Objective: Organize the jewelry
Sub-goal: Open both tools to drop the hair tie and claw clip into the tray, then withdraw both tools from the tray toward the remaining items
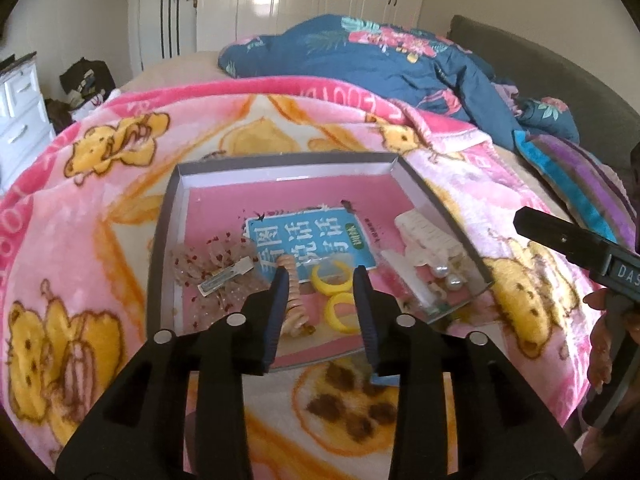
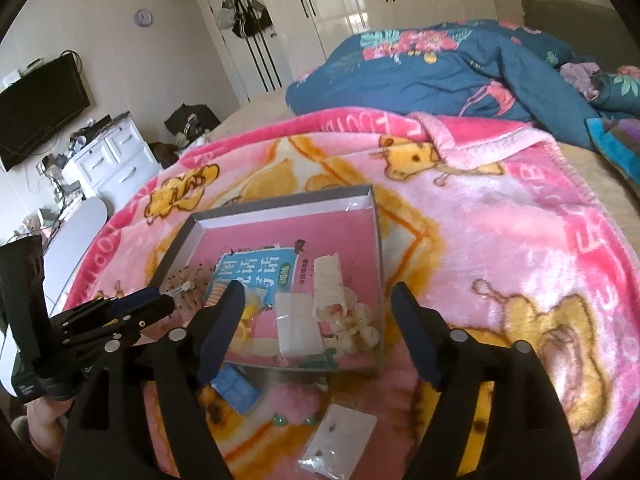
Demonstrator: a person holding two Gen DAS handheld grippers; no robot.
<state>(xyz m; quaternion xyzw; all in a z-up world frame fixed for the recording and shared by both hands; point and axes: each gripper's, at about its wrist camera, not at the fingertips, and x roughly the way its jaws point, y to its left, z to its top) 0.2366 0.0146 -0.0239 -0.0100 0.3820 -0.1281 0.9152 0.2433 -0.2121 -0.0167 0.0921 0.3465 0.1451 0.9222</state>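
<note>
While both tools hover over the bed, the left gripper (image 1: 320, 278) has its jaws parted a moderate way, holding nothing; its blue fingers (image 1: 280, 284) sit low over the near part of the box (image 1: 160, 240), straddling two yellow rings (image 1: 340, 308), with a beige spiral hair tie (image 1: 294, 300) just beside the left finger. Whether that finger touches the tie cannot be told. The right gripper (image 2: 316, 300) is spread wide and also empty, poised above the box's near edge.

The box is shallow, grey-walled and pink inside, resting on a pink cartoon blanket (image 2: 500, 240). It holds a blue printed card (image 1: 308, 240), a sparkly bow with a metal clip (image 1: 216, 272) at the left, a cream hair claw (image 1: 424, 232) at the right and pearl pieces (image 1: 448, 276) near the right front corner. Outside it, on the blanket close to the right gripper, lie a small clear bag (image 2: 340, 436), a folded blue item (image 2: 236, 394) and little green beads (image 2: 280, 422).

The left gripper is seen from the right view at lower left, angled toward the box; the right one enters the left view from the right edge, with part of the hand (image 1: 600, 328) showing beneath it.
</note>
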